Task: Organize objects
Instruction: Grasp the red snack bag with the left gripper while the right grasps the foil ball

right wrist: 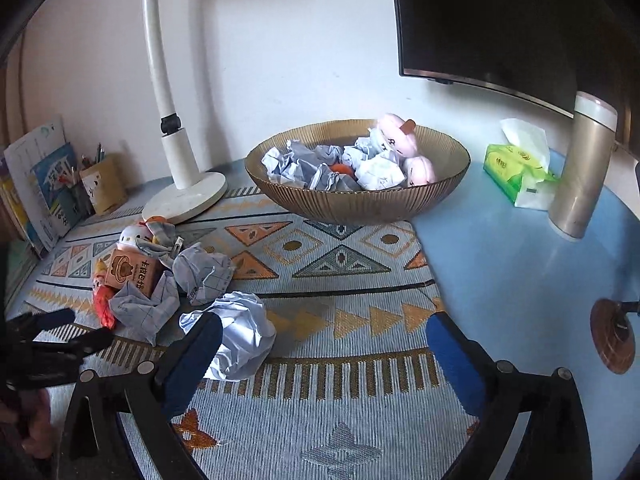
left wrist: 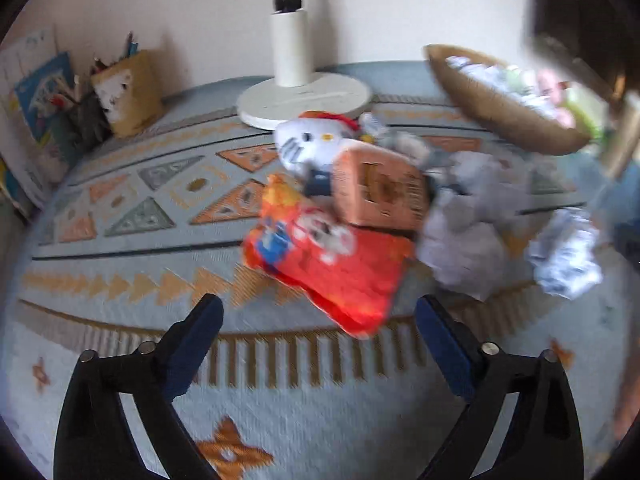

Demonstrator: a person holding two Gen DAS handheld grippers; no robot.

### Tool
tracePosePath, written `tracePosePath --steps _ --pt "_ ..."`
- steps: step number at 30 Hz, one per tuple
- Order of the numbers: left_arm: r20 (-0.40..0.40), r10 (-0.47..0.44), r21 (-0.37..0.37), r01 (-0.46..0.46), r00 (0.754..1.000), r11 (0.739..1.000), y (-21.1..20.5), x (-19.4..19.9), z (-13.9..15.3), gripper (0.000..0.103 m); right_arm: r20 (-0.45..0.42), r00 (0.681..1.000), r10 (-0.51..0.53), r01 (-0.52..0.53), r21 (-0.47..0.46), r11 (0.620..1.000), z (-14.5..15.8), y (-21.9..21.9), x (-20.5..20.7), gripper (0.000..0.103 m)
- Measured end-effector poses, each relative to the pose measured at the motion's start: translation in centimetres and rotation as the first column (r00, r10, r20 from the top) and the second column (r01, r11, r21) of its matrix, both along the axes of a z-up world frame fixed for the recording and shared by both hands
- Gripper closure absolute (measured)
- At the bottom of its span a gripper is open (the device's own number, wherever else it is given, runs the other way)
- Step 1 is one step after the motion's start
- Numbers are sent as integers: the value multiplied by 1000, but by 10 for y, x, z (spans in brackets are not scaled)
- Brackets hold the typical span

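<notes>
The small brown carton (right wrist: 132,274) in the left middle of the right wrist view carries a bear drawing and a few printed characters, too small to read surely. The green tissue pack (right wrist: 516,172) at the upper right has a label that cannot be read. The ribbed brown bowl (right wrist: 360,204) in the upper middle holds crumpled papers, something orange and two pink soft toys (right wrist: 400,140).

Left of the bowl, on the patterned mat (right wrist: 340,360), lies a pile: the carton, a white cat plush (left wrist: 308,140), a red snack bag (left wrist: 332,264) and crumpled paper balls (right wrist: 204,268). One more paper ball (right wrist: 240,332) lies just beside the right gripper (right wrist: 324,340), touching nothing. This gripper stands wide open and empty. The left gripper (left wrist: 320,320) is also open, empty, low in its blurred view, with the red bag near its fingers.
</notes>
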State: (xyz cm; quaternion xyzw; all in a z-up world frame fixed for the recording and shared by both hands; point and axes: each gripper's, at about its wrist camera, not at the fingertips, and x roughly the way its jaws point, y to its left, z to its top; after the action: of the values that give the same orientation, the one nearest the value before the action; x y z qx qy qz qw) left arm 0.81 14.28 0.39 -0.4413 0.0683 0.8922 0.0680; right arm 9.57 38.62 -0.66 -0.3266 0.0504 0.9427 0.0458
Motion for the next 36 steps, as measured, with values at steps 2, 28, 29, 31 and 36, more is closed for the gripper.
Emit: tracePosePath --steps 2,28,29,31,36 --pt "22 43 17 -43 999 999 -17 -5 2 15 -3 1000 0 0 -3 1000 0 0 0 1" --pt "20 -71 192 66 997 979 -73 -38 9 63 105 961 256 -240 -142 960 -8 -35 -11 1" --pt "11 -76 192 72 997 979 -72 -35 10 67 134 961 241 -224 -131 966 -11 -42 -17 1" --pt "-5 -70 190 70 998 979 -72 -32 10 72 199 961 192 -181 -69 981 -19 -55 -31 16" --pt "-59 -52 219 64 997 974 -82 -25 13 75 163 965 204 -200 -42 979 -19 -62 -30 50"
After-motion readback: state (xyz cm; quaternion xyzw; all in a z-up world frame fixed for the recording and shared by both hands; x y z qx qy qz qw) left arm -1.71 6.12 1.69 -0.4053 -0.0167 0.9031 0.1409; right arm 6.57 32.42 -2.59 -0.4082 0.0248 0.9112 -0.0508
